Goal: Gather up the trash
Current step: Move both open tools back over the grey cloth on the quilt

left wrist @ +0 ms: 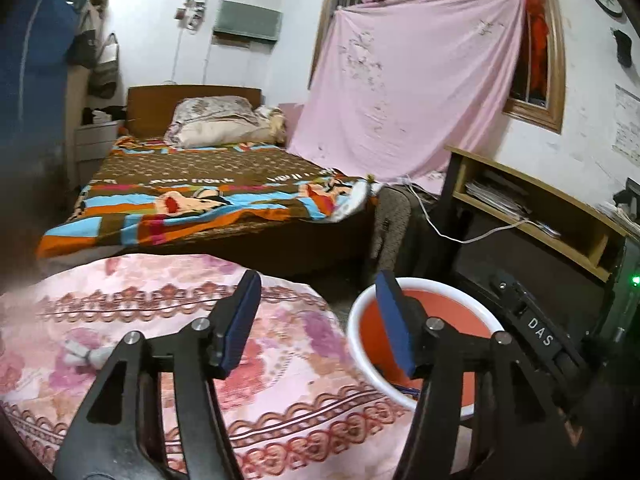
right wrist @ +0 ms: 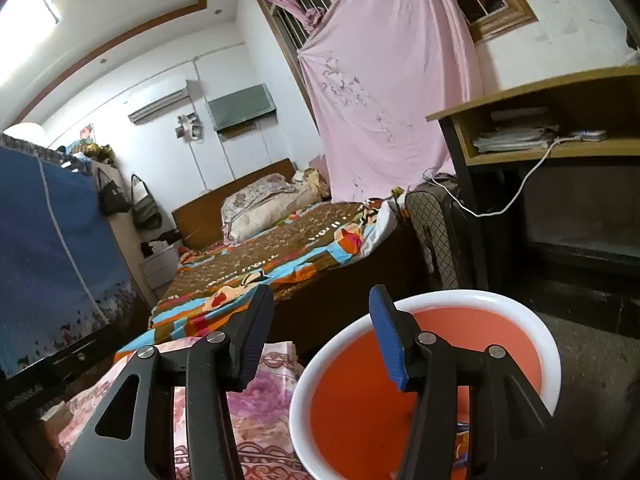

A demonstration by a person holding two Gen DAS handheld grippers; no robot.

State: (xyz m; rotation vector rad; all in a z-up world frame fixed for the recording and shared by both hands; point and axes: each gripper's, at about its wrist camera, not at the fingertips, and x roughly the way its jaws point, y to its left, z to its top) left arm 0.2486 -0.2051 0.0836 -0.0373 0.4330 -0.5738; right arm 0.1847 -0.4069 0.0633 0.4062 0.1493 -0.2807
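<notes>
A red bin with a white rim [left wrist: 362, 308] stands on the floor beside a table with a pink floral cloth [left wrist: 168, 360]. It also shows in the right wrist view [right wrist: 352, 408], close below. My left gripper [left wrist: 316, 300] is open and empty, over the cloth's right edge and the bin's left rim. My right gripper [right wrist: 320, 312] is open and empty, its right finger over the bin's mouth. A small white scrap [left wrist: 86, 356] lies on the cloth at the left. A bit of coloured trash [left wrist: 406, 391] lies in the bin's bottom.
A bed with a colourful blanket [left wrist: 200, 196] lies ahead. A wooden desk [left wrist: 532, 204] with papers and a white cable stands at the right, a pink sheet [left wrist: 408, 80] hanging behind. A blue fabric wardrobe [right wrist: 52, 248] stands at the left. The other gripper's black body [left wrist: 536, 332] is right of the bin.
</notes>
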